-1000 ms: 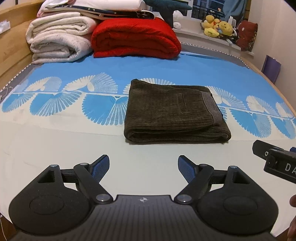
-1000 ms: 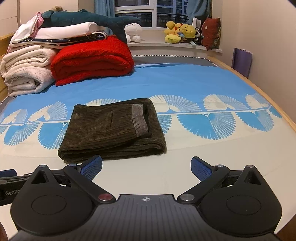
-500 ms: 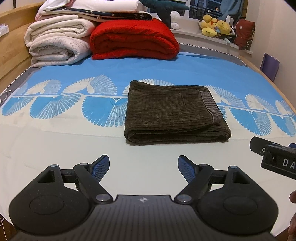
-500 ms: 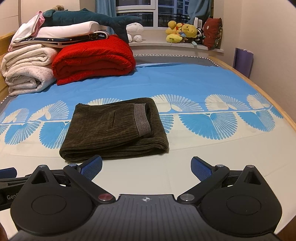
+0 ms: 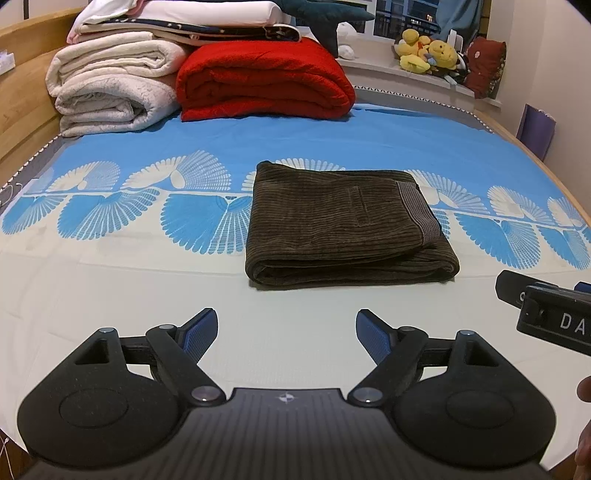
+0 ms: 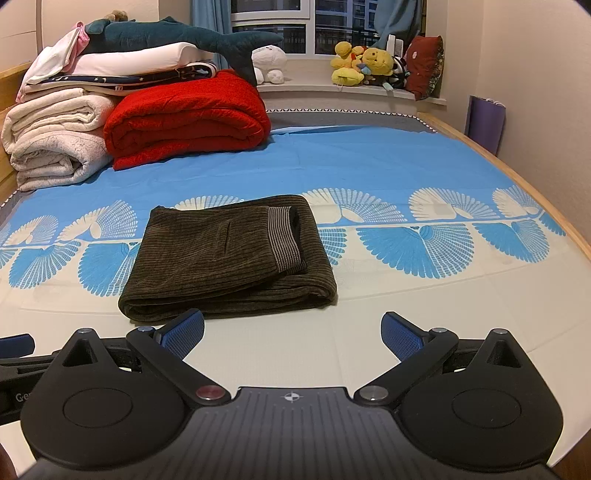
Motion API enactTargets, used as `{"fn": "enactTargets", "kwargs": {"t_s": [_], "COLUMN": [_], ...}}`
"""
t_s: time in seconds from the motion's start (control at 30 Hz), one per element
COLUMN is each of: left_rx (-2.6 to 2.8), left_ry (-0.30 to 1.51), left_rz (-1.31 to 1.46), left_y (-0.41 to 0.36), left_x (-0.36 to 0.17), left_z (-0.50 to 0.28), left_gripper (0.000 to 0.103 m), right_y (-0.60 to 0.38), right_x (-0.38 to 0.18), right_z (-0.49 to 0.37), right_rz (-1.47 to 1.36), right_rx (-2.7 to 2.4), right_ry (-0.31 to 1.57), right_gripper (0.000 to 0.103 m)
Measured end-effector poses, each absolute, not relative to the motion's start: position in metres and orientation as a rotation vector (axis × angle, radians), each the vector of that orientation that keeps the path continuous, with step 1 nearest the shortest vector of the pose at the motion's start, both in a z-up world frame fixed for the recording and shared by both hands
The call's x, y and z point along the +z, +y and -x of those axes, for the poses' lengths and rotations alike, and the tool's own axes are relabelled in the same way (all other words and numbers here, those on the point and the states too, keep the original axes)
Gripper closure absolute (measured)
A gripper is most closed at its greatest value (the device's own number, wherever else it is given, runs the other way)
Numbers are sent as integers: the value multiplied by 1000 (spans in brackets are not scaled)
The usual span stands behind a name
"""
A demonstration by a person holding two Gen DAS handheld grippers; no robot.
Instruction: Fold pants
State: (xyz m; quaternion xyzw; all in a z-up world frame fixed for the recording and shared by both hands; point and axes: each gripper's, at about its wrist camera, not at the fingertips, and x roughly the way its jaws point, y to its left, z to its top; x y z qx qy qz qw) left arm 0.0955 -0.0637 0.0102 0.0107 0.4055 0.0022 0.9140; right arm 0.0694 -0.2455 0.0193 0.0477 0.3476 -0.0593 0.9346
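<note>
Dark brown corduroy pants [image 5: 347, 225] lie folded into a neat rectangle on the bed, with the striped waistband on top at the right; they also show in the right wrist view [image 6: 229, 258]. My left gripper [image 5: 286, 328] is open and empty, hovering over the pale sheet in front of the pants. My right gripper [image 6: 291, 332] is open and empty, just in front of the pants' near edge. The right gripper's body shows at the right edge of the left wrist view [image 5: 550, 314].
The bed sheet [image 5: 110, 295] is pale near me and blue with fan patterns farther off. A red blanket [image 5: 262, 81], white blankets [image 5: 110, 88] and a plush shark [image 6: 177, 35] are stacked at the head. Stuffed toys [image 6: 365, 62] sit on the sill. The wooden bed edge [image 6: 546, 206] runs along the right.
Both grippers have drifted slightly nearer to the pants and stay open. The pants have not moved.
</note>
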Motion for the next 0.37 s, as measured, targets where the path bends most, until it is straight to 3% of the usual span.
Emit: {"fn": "enactTargets", "kwargs": {"t_s": [0.37], "left_rx": [-1], "left_ry": [827], "left_rz": [-28], "left_y": [-65], "left_x": [10], "left_z": [-95], "left_gripper": [17], "right_y": [-244], "right_x": [21], "right_z": [-70], "right_rz": [-92], "right_rx": [-119], "right_ry": [710], "right_gripper": [2]}}
